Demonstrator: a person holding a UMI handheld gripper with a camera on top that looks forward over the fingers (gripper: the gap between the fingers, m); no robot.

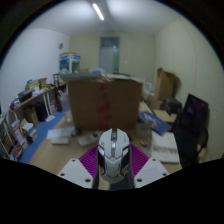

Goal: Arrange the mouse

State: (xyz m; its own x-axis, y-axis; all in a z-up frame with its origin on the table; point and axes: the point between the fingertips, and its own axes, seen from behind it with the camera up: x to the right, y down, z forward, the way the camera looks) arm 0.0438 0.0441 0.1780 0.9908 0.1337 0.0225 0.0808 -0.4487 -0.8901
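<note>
Indoors, tool gripping mouse.

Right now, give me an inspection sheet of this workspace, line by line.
Surface: hardly any bare tabletop shows; the view looks across a room from above it.
Job's things: white and grey mouse sits between the tongs' pads, lifted clear of anything below.
Clutter: large cardboard box beyond the mouse; papers by a dark monitor.
Tongs: tongs with purple pads pressed on both sides of the mouse.
Cables: nothing seen.
Surroundings: crowded shelves to one side, pale walls, ceiling strip light, door at the back.
</note>
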